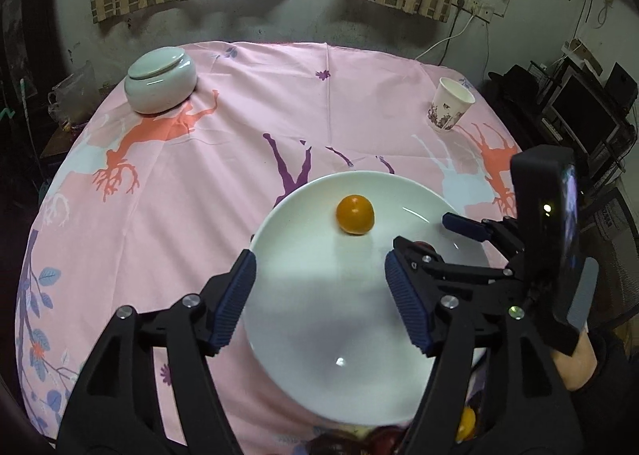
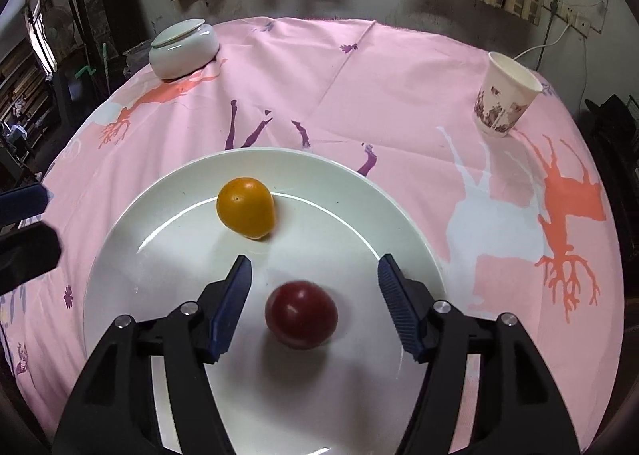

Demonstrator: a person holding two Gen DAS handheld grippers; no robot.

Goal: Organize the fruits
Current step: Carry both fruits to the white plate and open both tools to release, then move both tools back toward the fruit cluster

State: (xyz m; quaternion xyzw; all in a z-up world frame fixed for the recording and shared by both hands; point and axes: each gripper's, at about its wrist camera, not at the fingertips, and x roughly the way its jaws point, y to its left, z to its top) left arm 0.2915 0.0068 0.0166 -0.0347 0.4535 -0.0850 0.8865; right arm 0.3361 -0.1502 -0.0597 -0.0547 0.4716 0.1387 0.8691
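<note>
A white plate [image 1: 303, 335] lies on the pink tablecloth, with an orange fruit [image 1: 355, 214] on its far side. My left gripper [image 1: 319, 275] hovers open above the plate with nothing between its fingers. In the right wrist view the same plate [image 2: 120, 255] holds the orange fruit [image 2: 245, 207] and a dark red fruit [image 2: 301, 315]. My right gripper [image 2: 315, 275] is open. The red fruit rests on the plate between its fingers, and neither pad touches it. In the left wrist view the right gripper [image 1: 435, 235] reaches in from the right and hides most of the red fruit.
A lidded white jar [image 2: 183, 48] stands at the far left of the round table and a paper cup [image 2: 505, 99] at the far right. More fruit, one yellow piece [image 1: 465, 425] and dark red ones [image 1: 359, 443], lies by the near edge. A hand [image 1: 575, 363] holds the right gripper.
</note>
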